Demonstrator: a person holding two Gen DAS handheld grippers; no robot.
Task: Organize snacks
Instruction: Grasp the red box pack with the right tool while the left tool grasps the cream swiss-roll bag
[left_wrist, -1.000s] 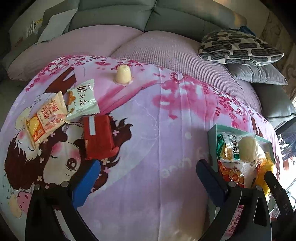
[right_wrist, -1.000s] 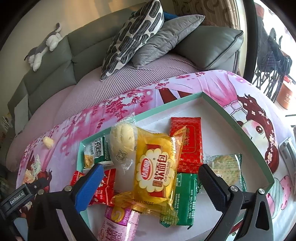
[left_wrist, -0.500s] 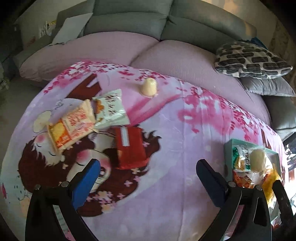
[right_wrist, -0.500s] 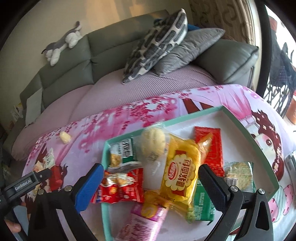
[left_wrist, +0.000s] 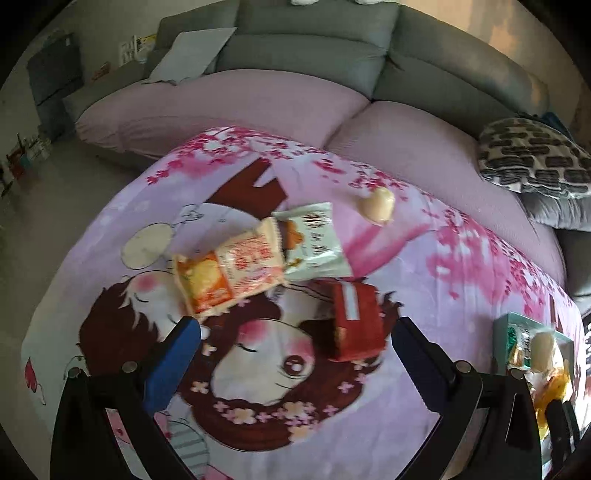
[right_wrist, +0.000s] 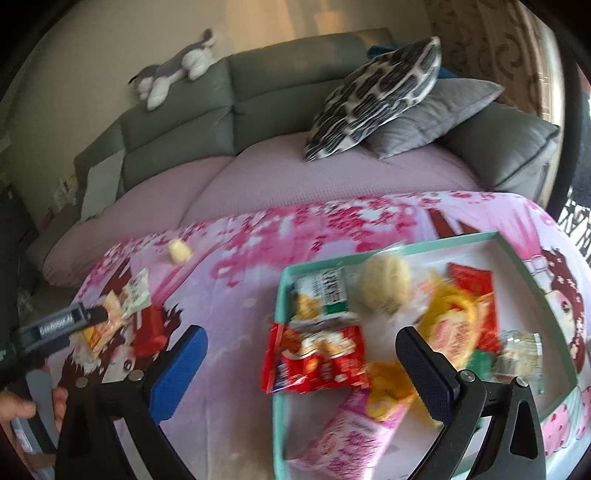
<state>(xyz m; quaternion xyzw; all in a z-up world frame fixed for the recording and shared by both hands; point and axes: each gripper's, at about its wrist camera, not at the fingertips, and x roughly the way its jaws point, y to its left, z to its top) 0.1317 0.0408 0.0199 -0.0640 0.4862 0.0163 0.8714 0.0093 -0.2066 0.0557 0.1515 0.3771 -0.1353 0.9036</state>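
Note:
Loose snacks lie on the pink cartoon blanket (left_wrist: 424, 387): an orange packet (left_wrist: 229, 273), a white-green packet (left_wrist: 314, 240), a red packet (left_wrist: 356, 319) and a pale wrapped bun (left_wrist: 376, 205). My left gripper (left_wrist: 295, 343) hangs open just short of them, the red packet near its right finger. A teal box (right_wrist: 532, 269) holds several snacks, among them a red packet (right_wrist: 314, 358) overhanging its left rim, a yellow bread packet (right_wrist: 454, 332) and a pink packet (right_wrist: 347, 439). My right gripper (right_wrist: 301, 350) is open above the box's left side, holding nothing.
A grey sofa (left_wrist: 314, 48) with lilac seat covers (left_wrist: 240, 107) runs behind the blanket. A patterned cushion (right_wrist: 373, 96) and a grey cushion (right_wrist: 432, 114) lean at the right; a plush toy (right_wrist: 173, 77) lies on the backrest. A hand (right_wrist: 22, 406) holds the left gripper's handle.
My left gripper has swung left toward the loose packets, so they now sit centred ahead of it. My right gripper has drawn back and left from the box; the box contents look unchanged.

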